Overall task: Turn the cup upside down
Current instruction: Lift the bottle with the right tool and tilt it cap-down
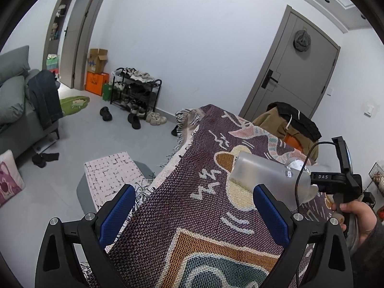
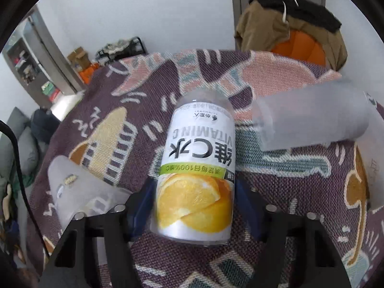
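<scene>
Woven cloth (image 1: pixel 206 218) in purple with tan, pink and teal figures covers the table we are working over, and behind it we see a white wall, a grey door (image 1: pixel 292 76) and a shoe rack (image 1: pixel 136 91) on the grey floor. Our left gripper (image 1: pixel 194 206) hangs above the cloth with its blue-padded fingers (image 1: pixel 117 213) spread wide and nothing between them. Our right gripper (image 2: pixel 194 204) has its jaws closed on a clear cup wrapped in a white label with orange slices (image 2: pixel 196 168); the print on that label reads upside down, and the cup's far end leans away from us over the cloth. Whether that cup touches the cloth we cannot tell. To its right a frosted cup (image 2: pixel 312 117) lies on its side, and from the left wrist view the same cup shows just ahead of the right-hand finger. Another frosted cup with small stickers (image 2: pixel 79 192) sits near the right gripper's left finger. A brown jacket over an orange chair (image 2: pixel 288 31) stands beyond the table.
</scene>
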`<move>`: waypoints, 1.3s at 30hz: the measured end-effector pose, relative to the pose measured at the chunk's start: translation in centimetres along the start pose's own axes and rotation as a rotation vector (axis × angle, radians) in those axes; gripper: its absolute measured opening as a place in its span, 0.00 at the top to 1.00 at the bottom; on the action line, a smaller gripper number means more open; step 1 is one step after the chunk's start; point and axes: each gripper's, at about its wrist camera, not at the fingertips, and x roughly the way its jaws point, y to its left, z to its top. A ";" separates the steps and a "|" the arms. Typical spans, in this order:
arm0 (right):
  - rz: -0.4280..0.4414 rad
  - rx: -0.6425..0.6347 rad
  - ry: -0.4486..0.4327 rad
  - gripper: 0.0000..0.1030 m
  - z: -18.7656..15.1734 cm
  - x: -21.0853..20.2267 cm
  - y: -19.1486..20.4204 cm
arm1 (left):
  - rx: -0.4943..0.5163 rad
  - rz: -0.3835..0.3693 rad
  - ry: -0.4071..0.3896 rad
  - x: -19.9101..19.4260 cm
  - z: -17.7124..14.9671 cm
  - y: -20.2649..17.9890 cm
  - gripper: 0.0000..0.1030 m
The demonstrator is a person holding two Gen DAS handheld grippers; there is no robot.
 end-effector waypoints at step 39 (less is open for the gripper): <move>0.191 0.091 -0.273 0.38 -16.2 -19.3 0.1 | 0.199 -0.230 0.090 -3.7 -3.0 -5.8 0.04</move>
